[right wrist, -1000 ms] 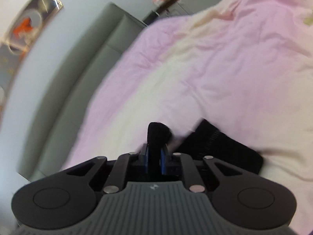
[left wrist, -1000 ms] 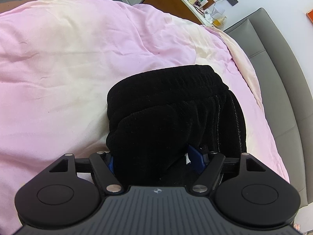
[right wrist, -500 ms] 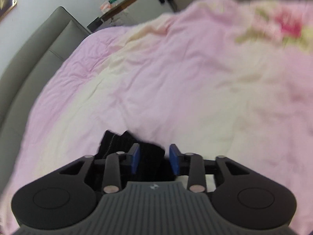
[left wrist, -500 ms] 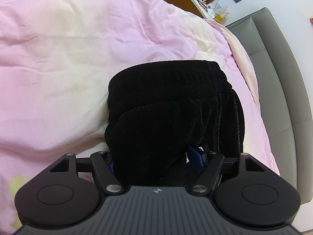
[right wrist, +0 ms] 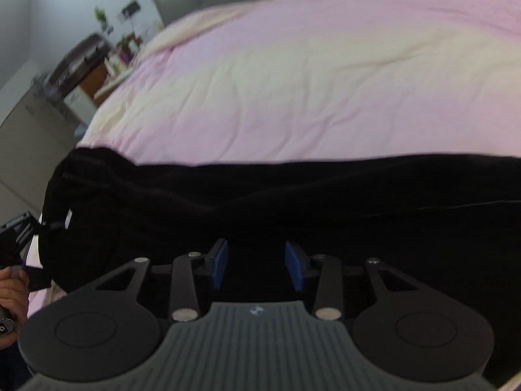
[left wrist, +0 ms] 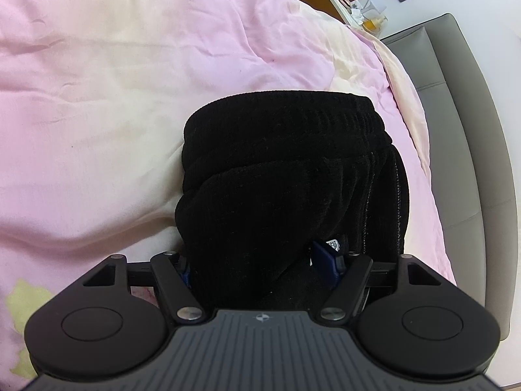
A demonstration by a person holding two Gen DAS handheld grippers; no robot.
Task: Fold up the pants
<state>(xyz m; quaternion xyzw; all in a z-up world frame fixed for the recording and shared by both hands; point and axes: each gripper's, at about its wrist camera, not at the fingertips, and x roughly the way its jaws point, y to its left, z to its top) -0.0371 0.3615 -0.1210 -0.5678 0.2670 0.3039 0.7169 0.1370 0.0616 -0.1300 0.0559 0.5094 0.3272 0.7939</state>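
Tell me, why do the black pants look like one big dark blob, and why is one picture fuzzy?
Left wrist view: sharp, but the black pants swallow light, so only faint ribbing shows; the headboard bends from the fisheye lens. Right wrist view: smeared all over, softening the pink duvet.

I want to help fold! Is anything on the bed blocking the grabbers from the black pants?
Nothing visible. The left gripper already straddles the black pants, and the right gripper hangs right over them.
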